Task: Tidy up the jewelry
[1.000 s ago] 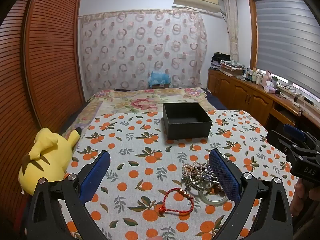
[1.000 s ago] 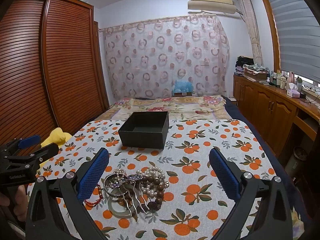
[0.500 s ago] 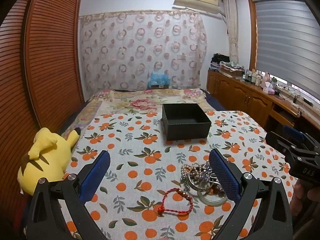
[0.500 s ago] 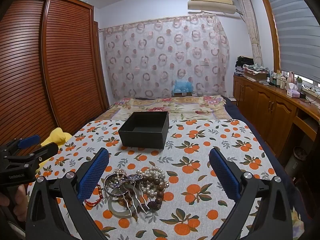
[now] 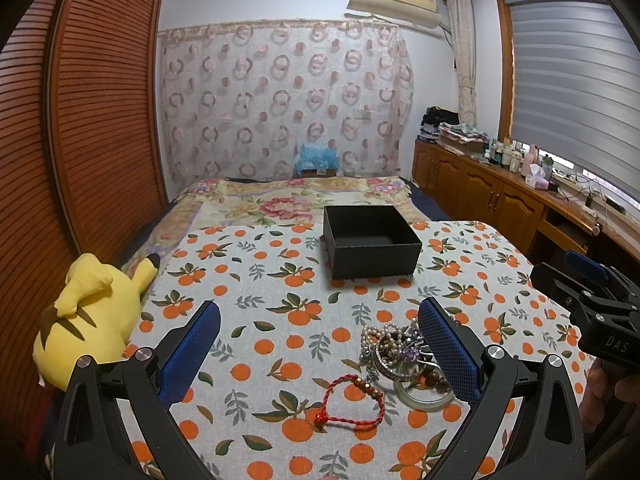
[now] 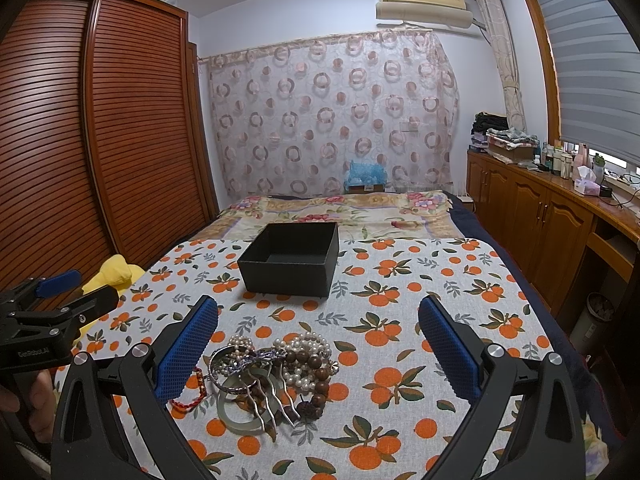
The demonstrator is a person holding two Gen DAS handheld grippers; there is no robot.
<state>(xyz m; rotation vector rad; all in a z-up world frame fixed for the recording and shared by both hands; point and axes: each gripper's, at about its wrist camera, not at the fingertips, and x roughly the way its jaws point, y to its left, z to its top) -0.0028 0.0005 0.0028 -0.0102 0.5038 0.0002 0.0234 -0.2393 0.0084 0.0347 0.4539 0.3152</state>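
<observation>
A pile of jewelry (image 6: 276, 372) lies on the orange-print cloth: pearl strands, brown wooden beads, a silver bangle, a pale jade bangle (image 6: 240, 412) and a metal hair comb. It also shows in the left wrist view (image 5: 400, 352). A red string bracelet (image 5: 352, 400) lies just left of the pile. An open, empty black box (image 5: 372, 240) stands further back, also in the right wrist view (image 6: 292, 258). My left gripper (image 5: 320, 348) is open and empty above the red bracelet. My right gripper (image 6: 318, 344) is open and empty above the pile.
A yellow plush toy (image 5: 88, 316) lies at the cloth's left edge. A floral bedspread (image 5: 288, 200) lies behind the box. Brown slatted wardrobe doors (image 5: 72, 120) stand left. A wooden cabinet (image 6: 552, 220) with bottles runs along the right wall.
The left view has shifted slightly, so the red bracelet and pile sit a little higher in frame. The right gripper has not moved.
</observation>
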